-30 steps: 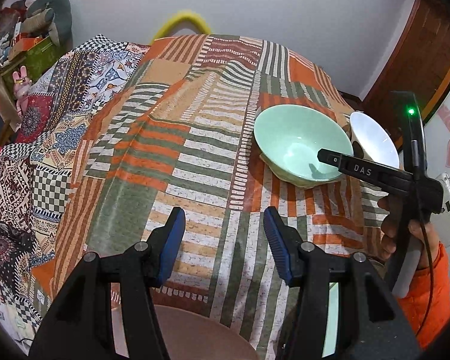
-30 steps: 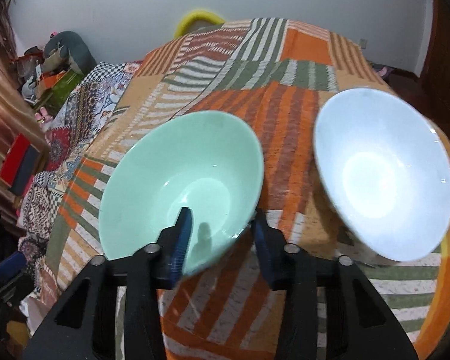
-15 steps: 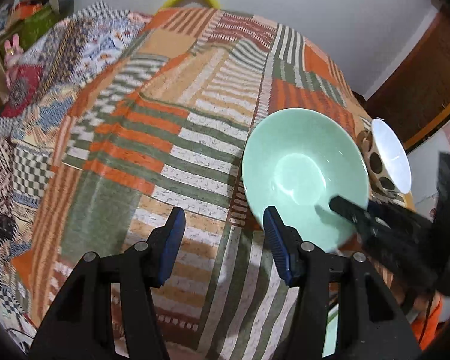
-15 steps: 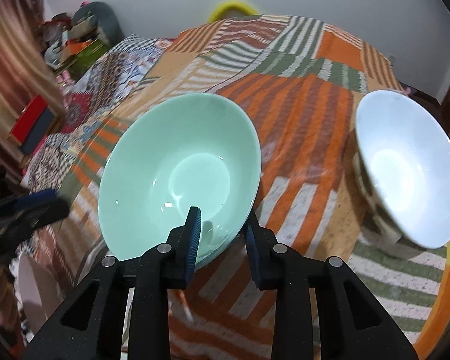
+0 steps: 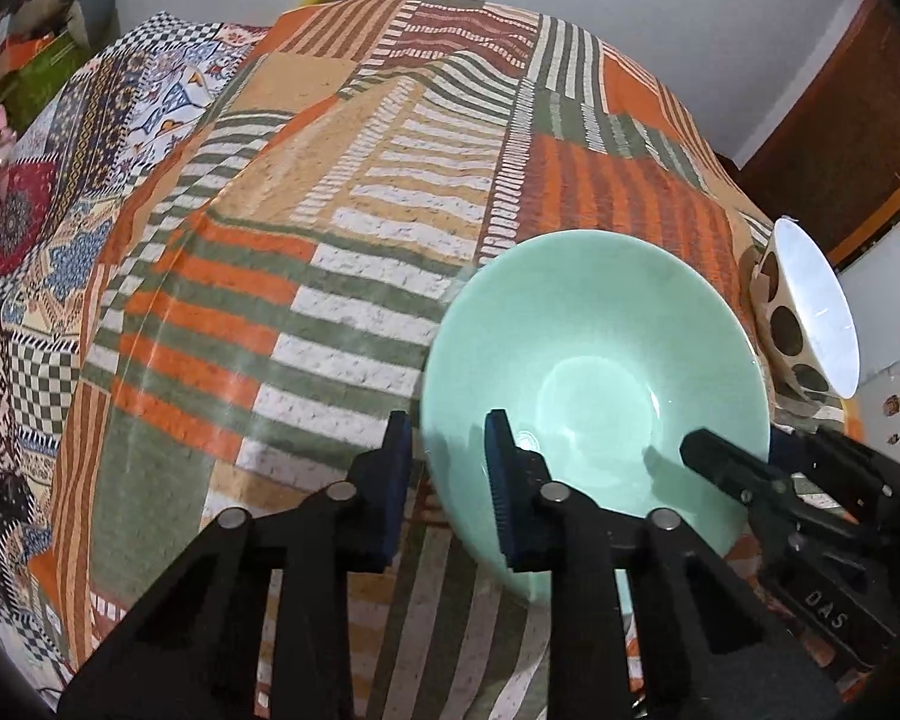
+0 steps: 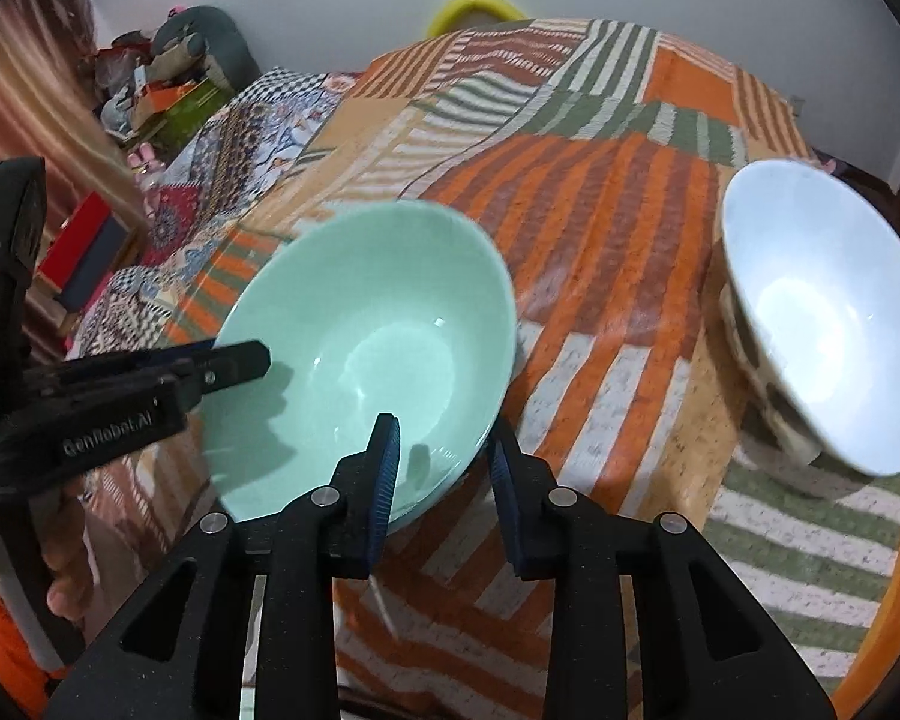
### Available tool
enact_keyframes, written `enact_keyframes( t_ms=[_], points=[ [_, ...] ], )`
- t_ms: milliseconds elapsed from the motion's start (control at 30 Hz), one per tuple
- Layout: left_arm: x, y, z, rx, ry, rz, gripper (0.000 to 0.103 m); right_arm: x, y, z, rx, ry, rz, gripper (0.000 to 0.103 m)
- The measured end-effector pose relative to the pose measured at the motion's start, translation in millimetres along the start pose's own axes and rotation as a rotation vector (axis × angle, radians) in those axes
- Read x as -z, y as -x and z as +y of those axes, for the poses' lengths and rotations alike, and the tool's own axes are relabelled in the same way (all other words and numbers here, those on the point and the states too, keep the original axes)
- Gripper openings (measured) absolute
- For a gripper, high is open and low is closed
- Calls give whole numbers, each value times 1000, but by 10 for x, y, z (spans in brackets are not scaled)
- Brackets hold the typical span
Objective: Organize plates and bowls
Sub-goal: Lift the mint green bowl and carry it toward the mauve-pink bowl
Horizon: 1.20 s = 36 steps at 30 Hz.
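A mint-green bowl [image 5: 600,360] [image 6: 366,324] hangs tilted just above the striped bed cover. My right gripper [image 6: 444,468] is shut on its near rim, one pad inside and one outside; in the left wrist view the right gripper [image 5: 750,444] grips the rim at lower right. My left gripper [image 5: 450,480] straddles the opposite rim, its jaws closing onto the wall of the bowl. From the right wrist view the left gripper [image 6: 228,366] looks clamped on that edge. A white bowl with brown dots outside [image 5: 810,306] [image 6: 810,312] rests on the cover to the right.
The patchwork bed cover [image 5: 342,252] stretches far and left of the bowls. A yellow object [image 6: 474,9] sits at its far end by the wall. Boxes and clutter [image 6: 168,90] lie at the far left. A hand with an orange sleeve [image 6: 60,588] holds the left gripper.
My left gripper came down and right from over the bare cover to the mint bowl's rim, and its jaws narrowed around it. The right gripper kept its grip while the bowl tilted.
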<state>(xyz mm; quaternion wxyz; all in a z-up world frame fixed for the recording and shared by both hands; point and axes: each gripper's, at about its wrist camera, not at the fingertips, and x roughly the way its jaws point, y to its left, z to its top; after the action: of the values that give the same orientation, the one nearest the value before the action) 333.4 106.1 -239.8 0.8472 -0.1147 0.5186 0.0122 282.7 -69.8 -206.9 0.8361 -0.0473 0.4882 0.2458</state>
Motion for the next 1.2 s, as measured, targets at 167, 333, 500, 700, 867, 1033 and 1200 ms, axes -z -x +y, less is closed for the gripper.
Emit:
enact_keyframes(
  t_ms=[167,333,500,700,867,1033,1200],
  points=[
    [-9,0,-36,-15,-16,-14,20,-62,-75,-57,13,-24,1,27],
    [26,58,-71,-28,-41,-30,17,-28,-14,4,24,0,-12,18],
    [99,242,-109,-24,-56,-60,17,19,105,11,15,0,-23,18],
    [214,632,-225,-24,-86,-129,17,82,378,42,-5,-16,-64,18],
    [330,1004,-284,-2,-89,-177,17,124,672,113,-12,-11,-122,18],
    [475,1375,-364,-9,-110,-235,17,174,986,208,-33,-6,-184,18],
    [648,1667,-372,-11,-111,-273,17,266,1198,339,-38,9,-225,18]
  ],
)
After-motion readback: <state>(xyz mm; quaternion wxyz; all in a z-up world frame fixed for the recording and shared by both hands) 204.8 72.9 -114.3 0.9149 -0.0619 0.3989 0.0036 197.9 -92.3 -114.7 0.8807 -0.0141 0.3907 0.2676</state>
